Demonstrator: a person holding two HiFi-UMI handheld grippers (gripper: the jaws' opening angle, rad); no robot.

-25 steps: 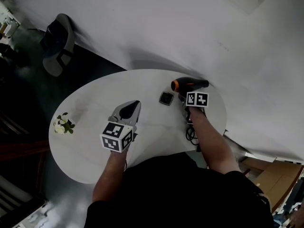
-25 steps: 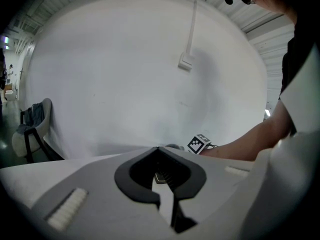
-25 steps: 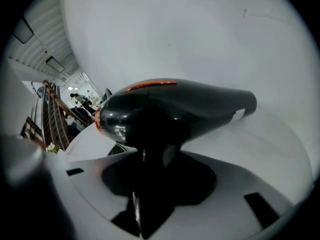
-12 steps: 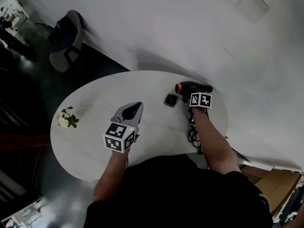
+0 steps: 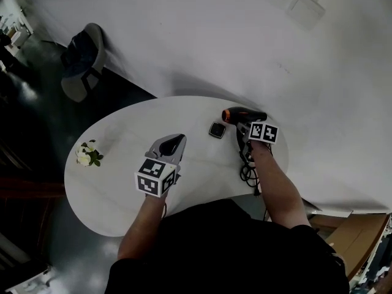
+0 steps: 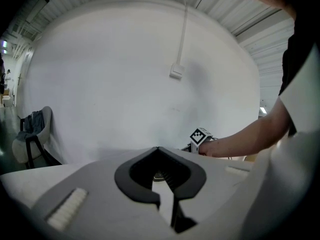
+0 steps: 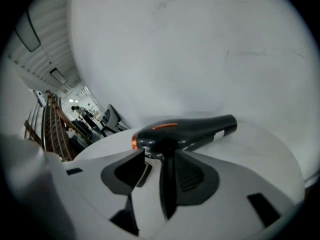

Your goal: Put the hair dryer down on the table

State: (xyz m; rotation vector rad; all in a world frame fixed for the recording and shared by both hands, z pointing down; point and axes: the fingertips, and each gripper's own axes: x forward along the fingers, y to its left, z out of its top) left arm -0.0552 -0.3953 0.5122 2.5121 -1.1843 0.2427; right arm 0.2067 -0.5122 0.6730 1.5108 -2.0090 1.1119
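Right gripper (image 7: 159,166) is opening its jaws around the hair dryer (image 7: 186,133), whose handle (image 7: 168,184) stands between them with one jaw clear of it, while its body seems to rest on the table (image 5: 122,158), so the put-down looks almost finished.

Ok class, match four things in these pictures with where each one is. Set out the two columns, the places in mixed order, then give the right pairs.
Things
1. hair dryer
2. white flowers
3. chair
4. small black square object

Places
A. off the table, far left by the wall
B. at the table's far right side
C. on the table, beside the hair dryer's orange end
D. near the table's left edge

Pairs: 1-B, 2-D, 3-A, 4-C
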